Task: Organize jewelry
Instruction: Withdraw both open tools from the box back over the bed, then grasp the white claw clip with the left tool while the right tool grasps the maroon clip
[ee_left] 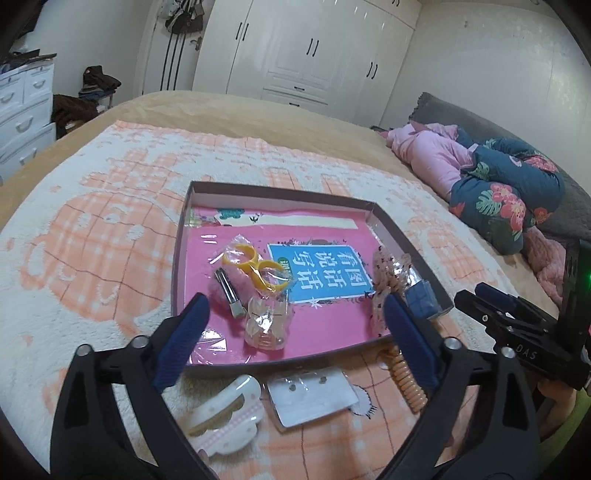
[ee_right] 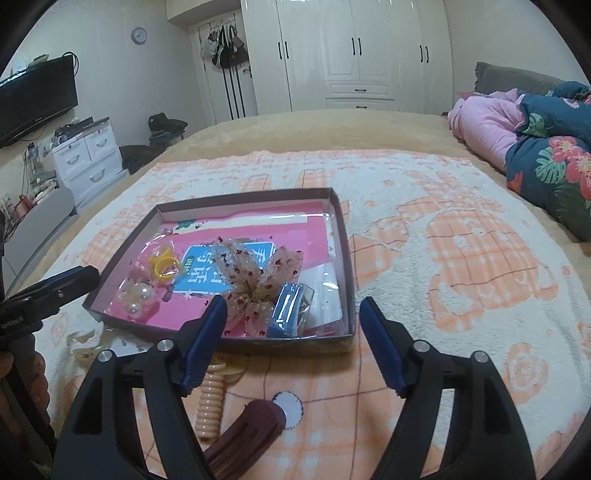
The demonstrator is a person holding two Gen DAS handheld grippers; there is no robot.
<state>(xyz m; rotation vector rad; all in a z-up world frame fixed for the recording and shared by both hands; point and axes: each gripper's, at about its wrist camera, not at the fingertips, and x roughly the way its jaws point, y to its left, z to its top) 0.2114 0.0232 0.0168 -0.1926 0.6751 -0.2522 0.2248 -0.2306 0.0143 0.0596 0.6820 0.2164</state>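
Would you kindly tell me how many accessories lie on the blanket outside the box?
4: a white claw clip, an earring card, a peach spiral tie and a maroon clip, all near the box; others may be hidden.

A: What's around me besides the work stuff?

B: I'm over a bed (ee_right: 295, 129) with a tan cover, a peach-and-white plush blanket (ee_right: 461, 240) laid on top. Pink bedding (ee_left: 432, 155) and a dark floral quilt (ee_left: 509, 188) are bunched at the right.

A: And past the bed?

B: White wardrobe (ee_right: 369, 48) on the far wall, bags on the door (ee_right: 225, 46), round wall clock (ee_right: 138, 36). White drawer unit (ee_right: 88, 158) and a black TV (ee_right: 37, 99) on my left.
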